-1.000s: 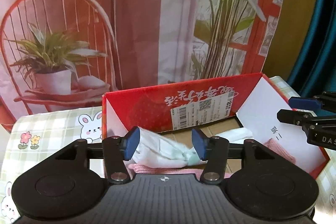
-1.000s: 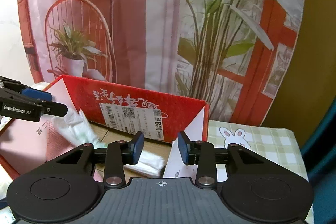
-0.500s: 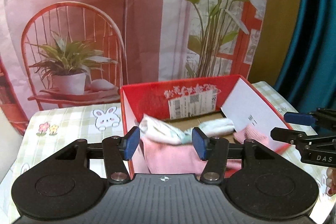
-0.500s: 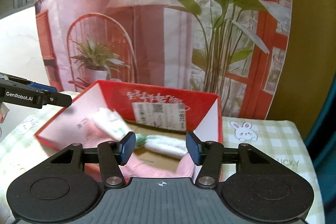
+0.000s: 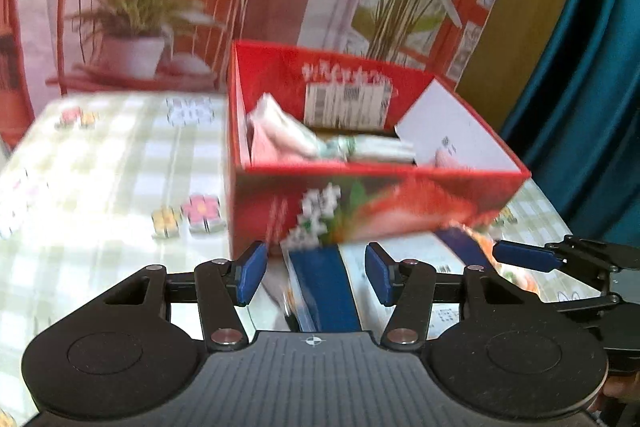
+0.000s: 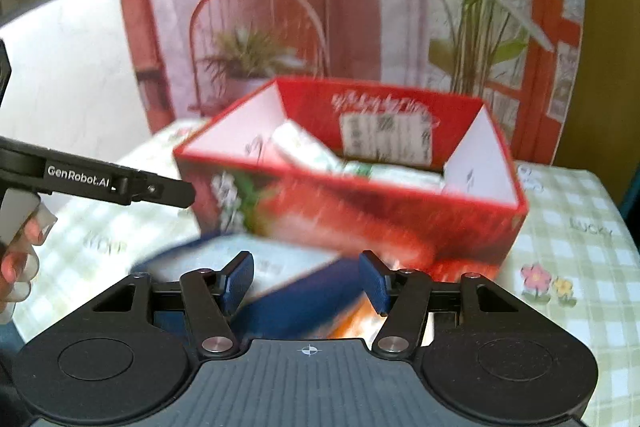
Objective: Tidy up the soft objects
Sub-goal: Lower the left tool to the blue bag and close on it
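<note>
On the checked tablecloth (image 5: 100, 163) with flower pictures sits a red box (image 5: 372, 203) with its top open. Soft things lie inside it: a white and green cloth bundle (image 5: 320, 143) in the middle and a pink cloth (image 5: 264, 147) at the left side. A white sticker with a barcode (image 5: 346, 105) is on the far inside wall, but its print is too blurry to read. Just near the box lies a blue and white flat package (image 5: 324, 283). The left gripper (image 5: 316, 277) hangs above this package with its blue fingers apart and holding nothing. The right gripper (image 6: 306, 281) is also spread apart and empty, near the same package. From the right wrist view, the left gripper's side reads "GenRobot.AI", and the cloth at the right says "LUCKY" (image 6: 590, 227). A backdrop (image 6: 320, 7) printed with a chair and plants stands behind.
</note>
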A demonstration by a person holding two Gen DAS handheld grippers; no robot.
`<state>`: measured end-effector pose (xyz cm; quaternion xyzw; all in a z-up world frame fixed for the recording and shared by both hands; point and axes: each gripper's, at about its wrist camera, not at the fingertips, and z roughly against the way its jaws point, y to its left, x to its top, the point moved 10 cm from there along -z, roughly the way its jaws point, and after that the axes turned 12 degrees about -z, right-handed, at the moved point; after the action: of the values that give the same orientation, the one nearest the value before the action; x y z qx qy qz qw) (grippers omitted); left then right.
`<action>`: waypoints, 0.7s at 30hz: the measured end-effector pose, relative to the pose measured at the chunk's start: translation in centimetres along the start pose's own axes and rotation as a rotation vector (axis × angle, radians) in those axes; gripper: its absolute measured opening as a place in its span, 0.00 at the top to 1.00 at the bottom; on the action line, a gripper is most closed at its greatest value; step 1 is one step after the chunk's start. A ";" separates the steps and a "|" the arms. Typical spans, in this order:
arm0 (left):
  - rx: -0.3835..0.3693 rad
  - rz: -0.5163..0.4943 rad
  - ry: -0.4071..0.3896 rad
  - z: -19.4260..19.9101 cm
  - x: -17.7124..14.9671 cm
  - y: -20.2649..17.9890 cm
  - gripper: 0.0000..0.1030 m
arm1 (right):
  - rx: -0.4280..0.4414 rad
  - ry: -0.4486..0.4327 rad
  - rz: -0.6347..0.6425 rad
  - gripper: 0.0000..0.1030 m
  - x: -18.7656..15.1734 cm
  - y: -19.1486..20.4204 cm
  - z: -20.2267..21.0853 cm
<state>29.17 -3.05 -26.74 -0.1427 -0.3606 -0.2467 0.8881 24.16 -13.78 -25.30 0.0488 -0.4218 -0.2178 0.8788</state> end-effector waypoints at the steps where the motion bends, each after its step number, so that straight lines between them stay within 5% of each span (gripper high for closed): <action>1: -0.005 0.010 0.005 -0.2 -0.4 0.0 0.45 | -0.001 0.005 -0.007 0.47 -0.4 0.0 0.0; 11: -0.126 0.071 0.051 -2.0 -2.7 -1.4 0.46 | 0.023 0.011 -0.082 0.42 -2.2 -1.3 0.5; 21: -0.176 0.037 0.021 -0.8 -1.9 -4.1 0.64 | 0.029 -0.009 -0.158 0.41 -2.3 -2.9 1.7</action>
<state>26.19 -6.22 -28.33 -0.2241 -0.3257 -0.2625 0.8802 20.61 -15.28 -26.67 0.0936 -0.4239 -0.2807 0.8560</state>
